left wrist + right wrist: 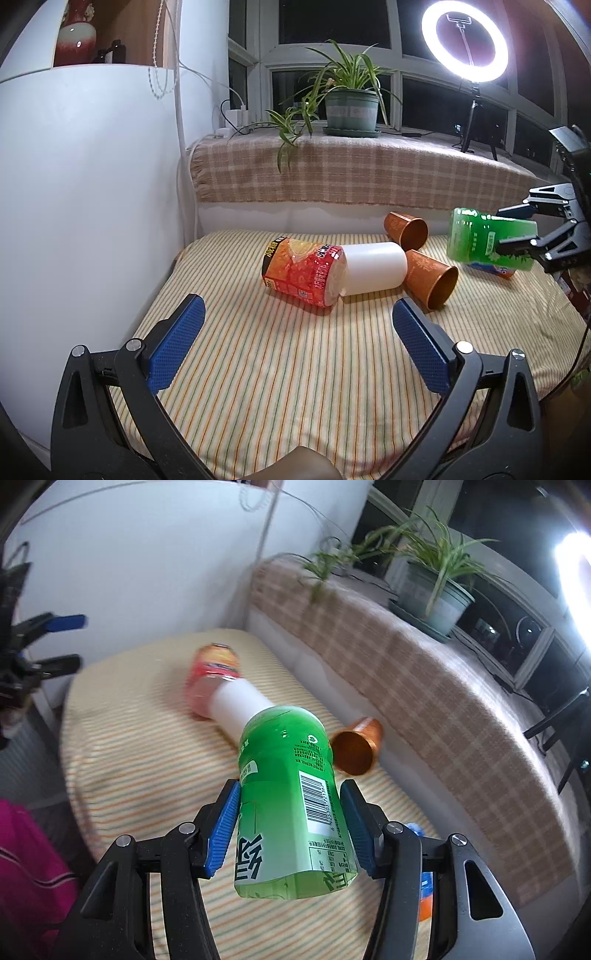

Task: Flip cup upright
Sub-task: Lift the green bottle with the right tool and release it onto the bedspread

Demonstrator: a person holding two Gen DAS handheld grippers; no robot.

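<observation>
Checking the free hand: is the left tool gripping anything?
No, the left tool is open, its blue pads apart above the striped cloth, nothing between them.

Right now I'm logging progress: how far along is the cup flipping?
Nothing stands upright yet. The right gripper holds the green cup lifted and tilted. Left gripper is open, empty. The red-and-white cup and two copper cups lie on their sides.

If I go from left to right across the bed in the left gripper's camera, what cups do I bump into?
Red-orange printed cup → white cup → nearer copper cup → green cup, off the bed, held by the right gripper. All tipped over. The farther copper cup sits behind the others, so I left it out.
</observation>
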